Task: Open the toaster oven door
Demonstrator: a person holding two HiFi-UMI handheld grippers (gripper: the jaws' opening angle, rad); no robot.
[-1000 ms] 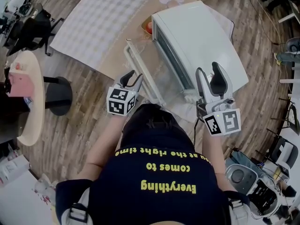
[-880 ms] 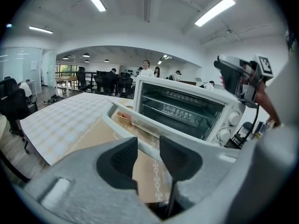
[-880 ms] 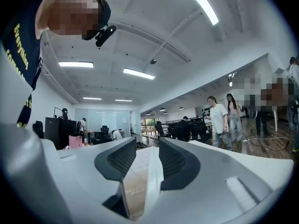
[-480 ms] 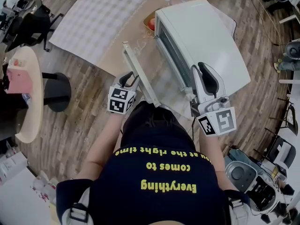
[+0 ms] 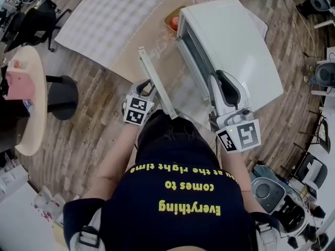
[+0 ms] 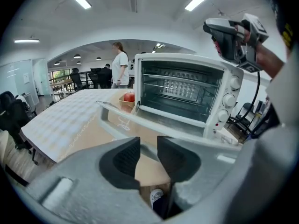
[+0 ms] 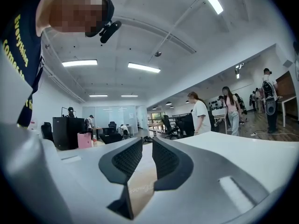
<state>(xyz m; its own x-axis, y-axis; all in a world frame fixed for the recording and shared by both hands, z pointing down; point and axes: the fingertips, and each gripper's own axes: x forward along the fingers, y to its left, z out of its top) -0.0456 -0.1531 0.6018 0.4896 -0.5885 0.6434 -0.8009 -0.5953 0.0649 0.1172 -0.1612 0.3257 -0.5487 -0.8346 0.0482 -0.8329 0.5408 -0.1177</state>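
The boxy white metal toaster oven (image 5: 235,51) sits on the tan desk (image 5: 131,61). Its glass-paned door (image 5: 154,80) hangs flat open, and a round red apple (image 6: 129,97) lies behind it. The left gripper (image 5: 146,85) is beside the door's edge, and the right gripper (image 5: 222,85) is over the smooth oven top. Both pairs of ribbed jaws have just been closing and stand narrowly apart, with nothing between them.

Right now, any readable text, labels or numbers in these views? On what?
"Everything comes to ... at the right time": yellow print on the person's shirt, upside down in the head view, one word partly hidden.
Cursive script on the tan mat: too blurred to read.
Dial markings on the toaster oven: too small to read.
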